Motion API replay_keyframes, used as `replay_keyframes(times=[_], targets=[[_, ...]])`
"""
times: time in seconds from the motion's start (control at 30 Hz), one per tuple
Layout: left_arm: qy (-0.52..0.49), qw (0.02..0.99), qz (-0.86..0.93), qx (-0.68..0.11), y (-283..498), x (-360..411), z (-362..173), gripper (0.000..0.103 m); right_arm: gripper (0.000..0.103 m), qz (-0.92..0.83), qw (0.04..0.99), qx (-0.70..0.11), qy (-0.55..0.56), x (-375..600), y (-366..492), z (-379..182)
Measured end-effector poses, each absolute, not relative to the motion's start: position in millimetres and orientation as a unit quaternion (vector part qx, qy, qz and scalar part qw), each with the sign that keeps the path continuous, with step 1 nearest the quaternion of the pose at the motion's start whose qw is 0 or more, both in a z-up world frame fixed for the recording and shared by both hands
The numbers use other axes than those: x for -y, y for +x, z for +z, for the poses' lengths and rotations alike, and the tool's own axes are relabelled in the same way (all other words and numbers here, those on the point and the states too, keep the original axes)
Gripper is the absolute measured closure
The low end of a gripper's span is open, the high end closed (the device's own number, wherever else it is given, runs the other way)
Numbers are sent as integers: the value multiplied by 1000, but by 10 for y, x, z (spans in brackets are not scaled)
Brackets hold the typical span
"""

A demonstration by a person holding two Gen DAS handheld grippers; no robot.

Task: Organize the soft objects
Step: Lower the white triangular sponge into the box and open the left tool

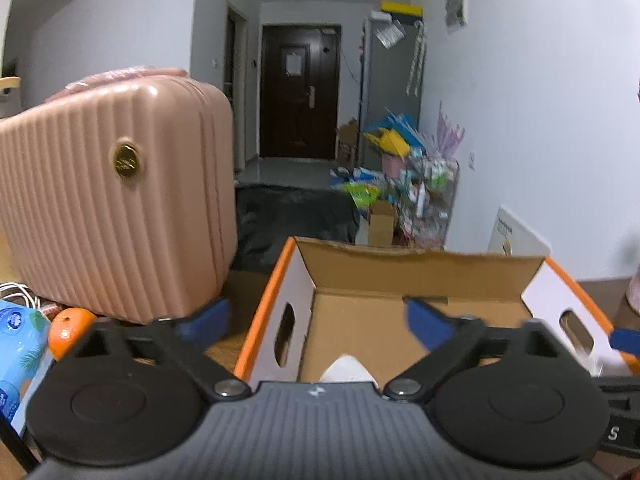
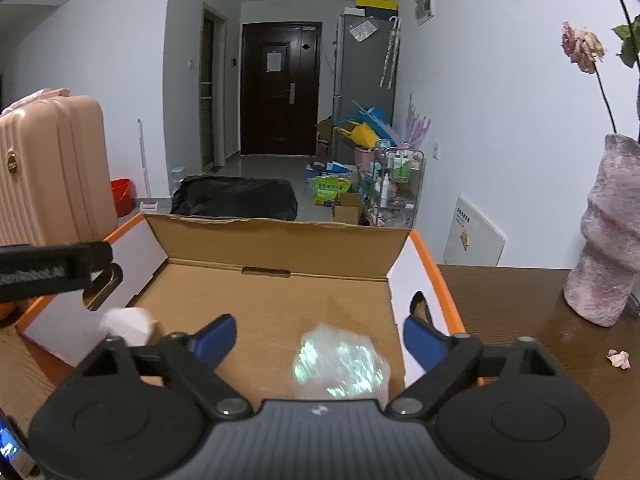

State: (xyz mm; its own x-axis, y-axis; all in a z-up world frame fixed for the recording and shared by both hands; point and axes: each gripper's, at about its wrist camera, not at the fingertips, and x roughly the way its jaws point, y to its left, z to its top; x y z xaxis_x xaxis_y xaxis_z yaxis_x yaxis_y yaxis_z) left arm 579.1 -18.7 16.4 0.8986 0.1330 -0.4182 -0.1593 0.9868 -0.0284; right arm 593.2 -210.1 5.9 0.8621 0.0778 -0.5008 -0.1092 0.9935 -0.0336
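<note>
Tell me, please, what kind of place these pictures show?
Most likely a lived-in apartment, seen from a wooden table toward the entrance. A dark front door ends the hallway, a pink suitcase stands on the table, and household clutter lies beside a tall grey cabinet.

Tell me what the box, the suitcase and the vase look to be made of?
Box: corrugated cardboard, matte brown inside, white and orange outside; flaps show cut edges. Suitcase: probably hard plastic, glossy pink, ribbed, with a gold badge. Vase: unclear, perhaps stone or ceramic; mottled pink, rough-looking.
</note>
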Motion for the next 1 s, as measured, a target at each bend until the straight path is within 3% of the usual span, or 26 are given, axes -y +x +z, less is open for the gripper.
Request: replay_keyframes(times=[1.0], targets=[[-38,971,91,-219,5215,59,162,0,2,43,972,-227,-27,2300,5272,288]])
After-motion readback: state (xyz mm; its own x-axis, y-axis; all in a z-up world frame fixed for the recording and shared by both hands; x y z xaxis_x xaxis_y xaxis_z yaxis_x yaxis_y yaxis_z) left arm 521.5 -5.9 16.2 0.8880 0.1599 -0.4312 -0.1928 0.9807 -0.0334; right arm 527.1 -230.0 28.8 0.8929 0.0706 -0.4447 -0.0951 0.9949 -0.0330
